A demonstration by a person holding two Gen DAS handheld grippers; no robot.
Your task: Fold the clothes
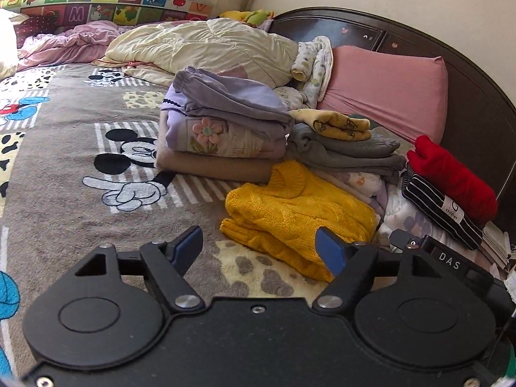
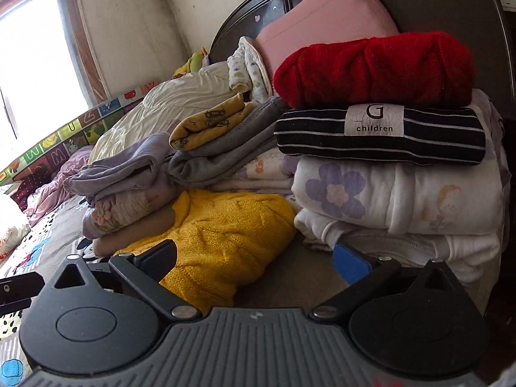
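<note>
A folded yellow knit sweater (image 1: 296,216) lies on the cartoon-print bedspread (image 1: 80,122), just ahead of my left gripper (image 1: 261,246). That gripper is open, with nothing between its blue pads. The same yellow sweater (image 2: 222,235) shows in the right wrist view, ahead and left of my right gripper (image 2: 258,259), which is open and empty. Behind it stand folded piles: a purple and beige stack (image 1: 222,129), a grey stack (image 1: 348,151) topped by a yellow printed garment (image 1: 335,124), and a red knit (image 2: 374,71) on a black striped garment (image 2: 380,135) over white flowered clothes (image 2: 400,200).
A pink pillow (image 1: 387,93) leans on the dark headboard (image 1: 477,103). A cream quilt (image 1: 200,48) and pink bedding (image 1: 64,45) lie bunched at the back. An alphabet play mat (image 1: 96,6) stands along the far edge. A window (image 2: 32,64) is at left.
</note>
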